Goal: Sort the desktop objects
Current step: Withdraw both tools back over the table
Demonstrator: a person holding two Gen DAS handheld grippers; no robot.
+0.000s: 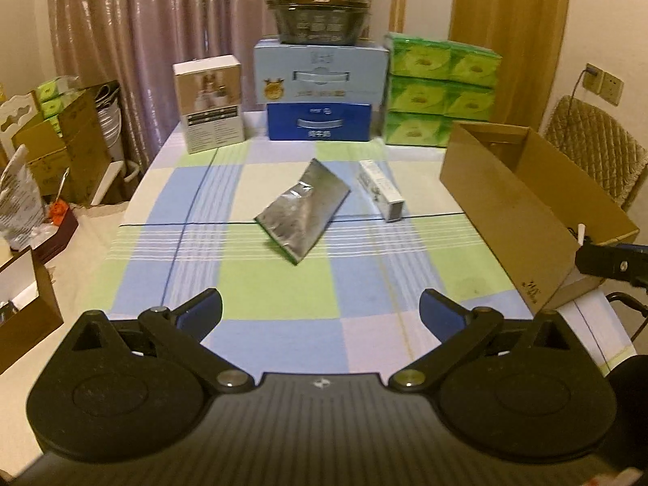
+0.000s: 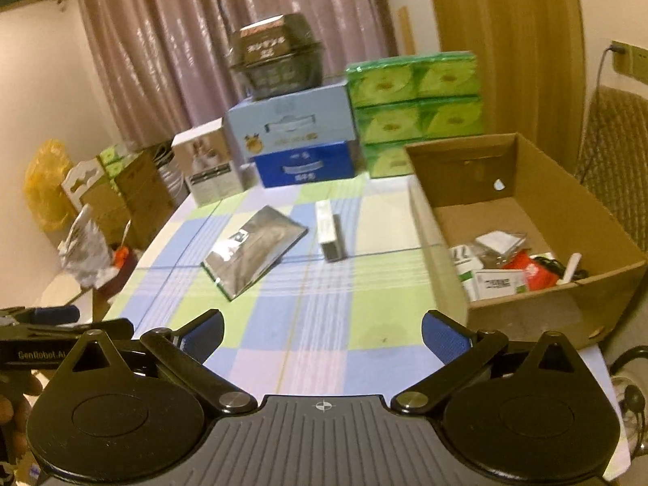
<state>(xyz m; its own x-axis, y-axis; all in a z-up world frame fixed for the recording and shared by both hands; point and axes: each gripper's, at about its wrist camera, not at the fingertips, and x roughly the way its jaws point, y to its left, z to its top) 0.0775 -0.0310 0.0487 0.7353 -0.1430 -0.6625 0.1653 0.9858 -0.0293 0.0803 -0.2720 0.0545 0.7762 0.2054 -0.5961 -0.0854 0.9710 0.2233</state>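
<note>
A silver foil pouch [image 1: 303, 210] [image 2: 255, 249] lies flat in the middle of the checked tablecloth. Just right of it lies a small long white carton [image 1: 380, 192] [image 2: 330, 231]. An open cardboard box [image 1: 526, 210] [image 2: 538, 218] sits at the table's right side and holds several small packets and a red item [image 2: 534, 273]. My left gripper [image 1: 320, 312] hovers over the near part of the table, open and empty, well short of the pouch. My right gripper [image 2: 322, 330] is likewise open with nothing between its blue pads [image 2: 443, 338], near the box's front corner.
Along the table's far edge stand a white product box [image 1: 210, 103], stacked blue cartons [image 1: 320, 89] topped by a black container [image 1: 318, 4], and green tissue packs [image 1: 437, 89]. Cardboard boxes and bags crowd the floor at left [image 1: 60, 141]. A quilted chair [image 1: 595, 158] is behind the box.
</note>
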